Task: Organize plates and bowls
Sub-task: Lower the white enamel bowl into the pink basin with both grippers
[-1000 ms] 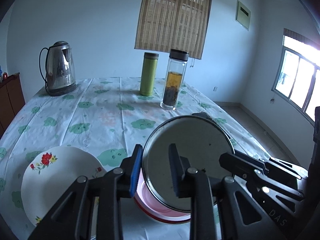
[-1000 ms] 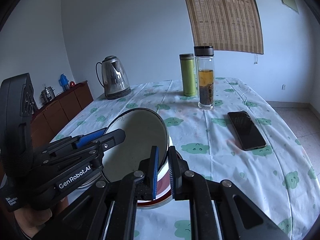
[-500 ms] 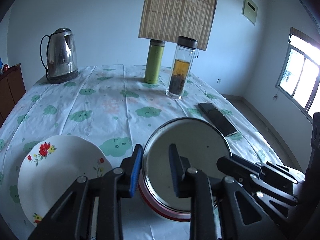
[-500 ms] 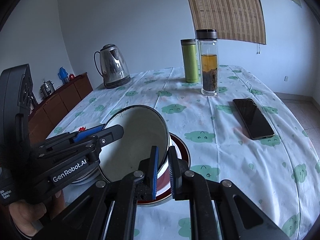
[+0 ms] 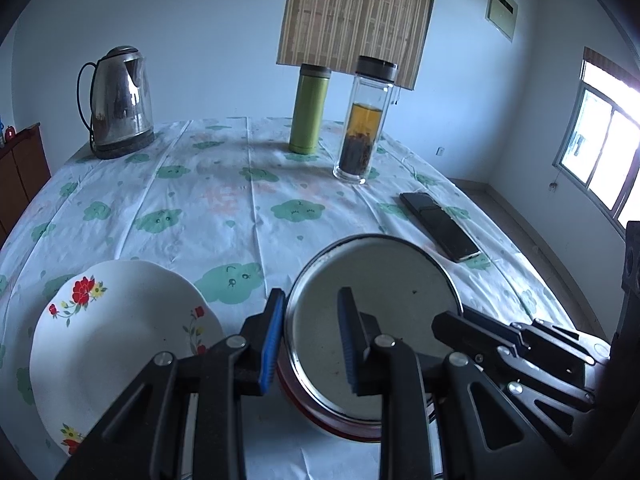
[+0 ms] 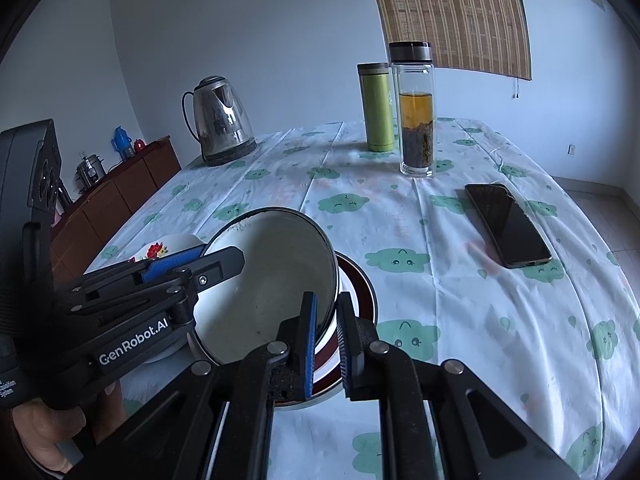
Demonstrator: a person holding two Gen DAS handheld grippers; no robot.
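A metal-rimmed white bowl (image 5: 376, 320) (image 6: 276, 280) is tilted above a red-rimmed bowl (image 5: 332, 420) (image 6: 358, 280) on the table. My left gripper (image 5: 310, 340) is shut on the white bowl's left rim. My right gripper (image 6: 326, 340) is shut on its right rim; it also shows at the right of the left wrist view (image 5: 500, 340). A white plate with red flowers (image 5: 116, 340) (image 6: 160, 248) lies to the left of the bowls.
A steel kettle (image 5: 118, 104) stands at the far left. A green flask (image 5: 310, 110) and a glass tea bottle (image 5: 364, 120) stand at the back. A black phone (image 5: 440, 226) (image 6: 506, 224) lies to the right. A wooden cabinet (image 6: 108, 196) stands left of the table.
Both grippers have lowered the white bowl toward the red-rimmed bowl, and the cameras have tipped downward. The grips have not changed.
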